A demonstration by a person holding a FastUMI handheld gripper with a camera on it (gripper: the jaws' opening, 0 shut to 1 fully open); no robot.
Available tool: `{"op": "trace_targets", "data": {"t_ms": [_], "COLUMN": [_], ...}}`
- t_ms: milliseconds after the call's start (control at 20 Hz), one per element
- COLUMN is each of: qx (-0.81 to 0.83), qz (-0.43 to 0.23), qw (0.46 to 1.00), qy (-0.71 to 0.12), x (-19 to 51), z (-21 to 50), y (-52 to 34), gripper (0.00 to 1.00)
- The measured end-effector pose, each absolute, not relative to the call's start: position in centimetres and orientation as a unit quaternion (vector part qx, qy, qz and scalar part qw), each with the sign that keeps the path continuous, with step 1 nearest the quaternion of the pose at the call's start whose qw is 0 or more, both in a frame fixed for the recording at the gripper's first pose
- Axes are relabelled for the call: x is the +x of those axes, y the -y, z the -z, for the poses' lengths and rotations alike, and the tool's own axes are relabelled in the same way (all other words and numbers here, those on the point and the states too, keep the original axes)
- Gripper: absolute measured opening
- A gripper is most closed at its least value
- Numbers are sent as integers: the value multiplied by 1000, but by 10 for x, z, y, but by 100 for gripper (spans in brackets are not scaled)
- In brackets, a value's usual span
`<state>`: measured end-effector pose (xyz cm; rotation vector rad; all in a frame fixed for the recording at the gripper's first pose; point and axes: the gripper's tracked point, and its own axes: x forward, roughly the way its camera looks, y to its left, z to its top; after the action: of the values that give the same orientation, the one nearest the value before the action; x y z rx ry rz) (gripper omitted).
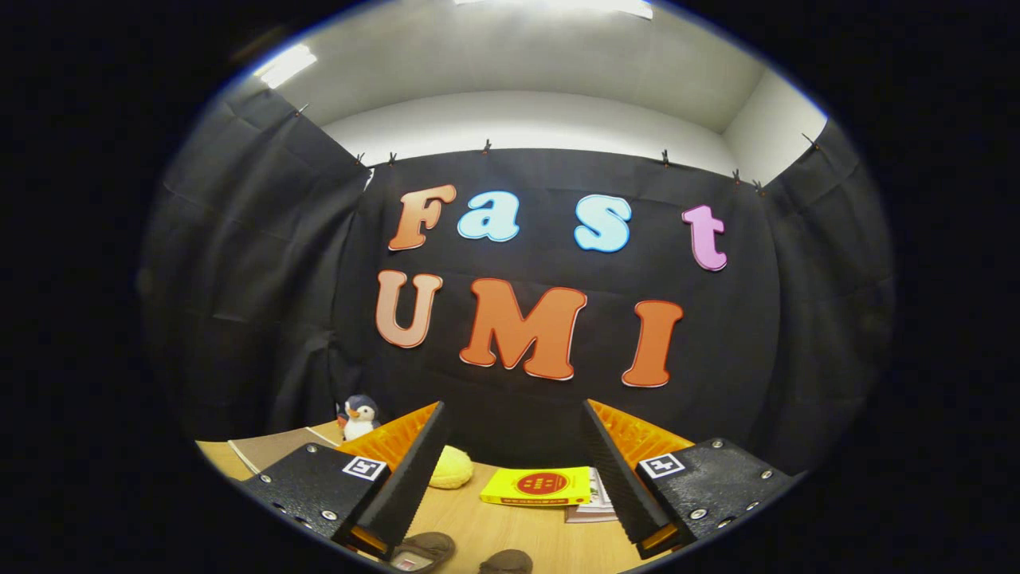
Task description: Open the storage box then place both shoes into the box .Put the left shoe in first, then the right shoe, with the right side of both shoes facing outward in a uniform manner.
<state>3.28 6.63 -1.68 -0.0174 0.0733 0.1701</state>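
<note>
Claw (514,470) held level above a wooden table (510,530), its two fingers spread wide apart with nothing between them and nothing touching either one. Each finger runs forward as a long ribbed bar, and each is mounted on a dark block that carries a small square black-and-white marker.

Below the claw, nearer than its fingertips, the tops of two brown shoes show on the table. One shoe (422,550) lies just under the left finger, its opening facing up with a pale insole inside. The other shoe (506,562) lies close beside it, roughly under the gap between the fingers; little more than its rounded top can be seen. Which is the left shoe and which the right cannot be told.

Ahead of the claw, between the two fingers, a flat yellow book (538,486) with a red round emblem lies on the table, resting partly on some paler printed booklets (594,506) that lie against the inner side of the right finger. Closer to the left finger, a soft pale-yellow rounded object (452,468) sits on the table, half hidden behind that finger. Beyond the left finger, a small penguin toy (360,416) stands upright near the far table edge. Black cloth walls close the booth behind.
</note>
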Motion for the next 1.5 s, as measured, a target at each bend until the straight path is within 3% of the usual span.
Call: {"op": "trace_targets", "data": {"t_ms": [300,650,1150,1500], "qx": [69,150,274,387], "qz": [-181,-266,-360,-388], "qw": [969,902,761,652], "qy": [-151,-305,-466,-523], "x": [32,12,-31,-34], "z": [90,171,258,283], "y": [-136,-214,-297,-337], "gripper": [99,98,98,98]}}
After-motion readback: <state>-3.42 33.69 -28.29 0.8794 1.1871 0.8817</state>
